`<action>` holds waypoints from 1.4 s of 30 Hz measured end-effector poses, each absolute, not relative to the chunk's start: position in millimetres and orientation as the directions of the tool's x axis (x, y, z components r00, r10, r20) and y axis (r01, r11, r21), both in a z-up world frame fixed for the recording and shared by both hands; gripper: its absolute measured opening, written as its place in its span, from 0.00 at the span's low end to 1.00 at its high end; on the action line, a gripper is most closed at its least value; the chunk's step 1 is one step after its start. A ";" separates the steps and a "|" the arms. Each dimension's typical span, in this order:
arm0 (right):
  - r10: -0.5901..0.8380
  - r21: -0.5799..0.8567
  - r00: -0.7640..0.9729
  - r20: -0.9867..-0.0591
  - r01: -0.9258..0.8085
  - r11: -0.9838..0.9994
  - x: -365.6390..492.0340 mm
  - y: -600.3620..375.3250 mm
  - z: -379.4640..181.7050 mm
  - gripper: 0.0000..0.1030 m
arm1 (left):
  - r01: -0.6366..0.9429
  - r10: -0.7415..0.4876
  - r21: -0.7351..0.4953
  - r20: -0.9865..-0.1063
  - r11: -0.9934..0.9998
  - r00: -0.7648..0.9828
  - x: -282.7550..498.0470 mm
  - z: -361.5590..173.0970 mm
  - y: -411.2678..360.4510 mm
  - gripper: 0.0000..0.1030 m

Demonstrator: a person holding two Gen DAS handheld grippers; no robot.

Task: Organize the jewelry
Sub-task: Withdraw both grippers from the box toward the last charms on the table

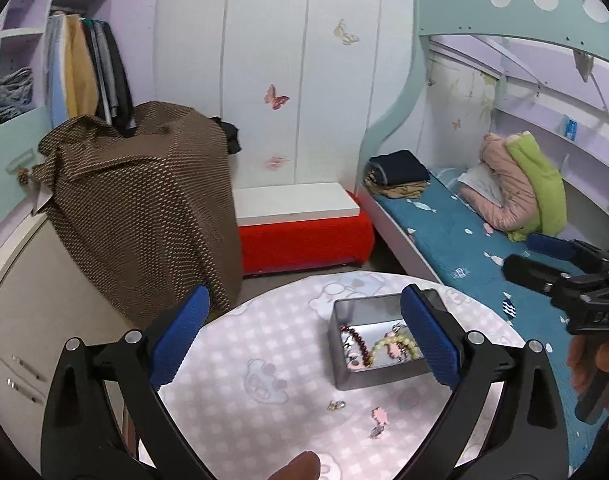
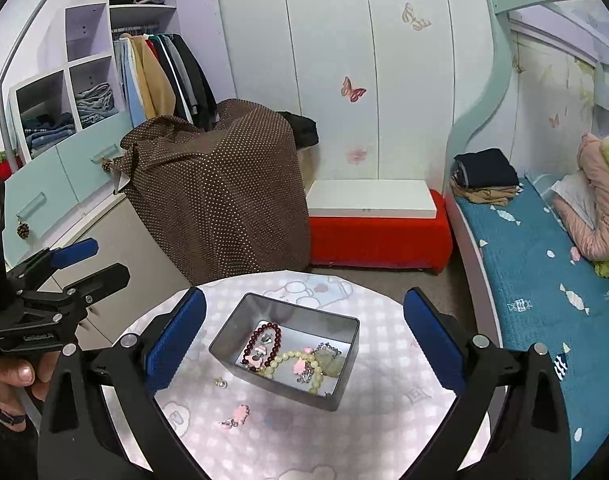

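A grey metal tin stands on a round table with a pink checked cloth. It holds a dark red bead bracelet, a pale yellow bead bracelet and small pink pieces. A small gold-silver earring and a pink charm lie on the cloth beside the tin. My left gripper is open and empty above the table, its right finger in front of the tin. My right gripper is open and empty above the tin.
A brown dotted cloth covers a bulky object behind the table. A red bench with a white top stands by the wardrobe doors. A bed with a blue cover runs along the right. Drawers and shelves are at the left.
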State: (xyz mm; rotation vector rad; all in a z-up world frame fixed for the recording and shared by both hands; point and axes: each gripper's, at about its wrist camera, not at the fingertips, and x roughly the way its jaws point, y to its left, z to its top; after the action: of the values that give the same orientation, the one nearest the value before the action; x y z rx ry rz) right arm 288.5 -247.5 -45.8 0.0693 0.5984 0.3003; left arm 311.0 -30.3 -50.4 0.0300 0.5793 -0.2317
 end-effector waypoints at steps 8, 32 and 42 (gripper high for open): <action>0.243 0.115 0.806 -0.540 -0.216 0.970 258.7 -240.4 -53.4 0.92 | 0.138 -0.141 -0.048 -0.560 0.989 0.817 288.7 -70.8 -8.1 0.94; 0.230 0.143 0.647 -0.726 -0.185 0.972 225.7 -222.3 -158.9 0.92 | 0.174 -0.071 0.066 -0.728 0.983 0.682 307.4 -195.7 -42.7 0.94; 0.247 0.161 0.613 -0.750 -0.193 0.968 233.2 -220.4 -172.4 0.92 | 0.220 -0.080 0.070 -0.791 0.973 0.606 340.2 -229.7 -58.9 0.92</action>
State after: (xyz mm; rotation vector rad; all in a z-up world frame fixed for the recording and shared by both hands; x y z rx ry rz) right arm 233.2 -220.4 -172.4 0.0665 0.8751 0.2540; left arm 340.2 -58.9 -229.7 0.1659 0.9039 -0.1743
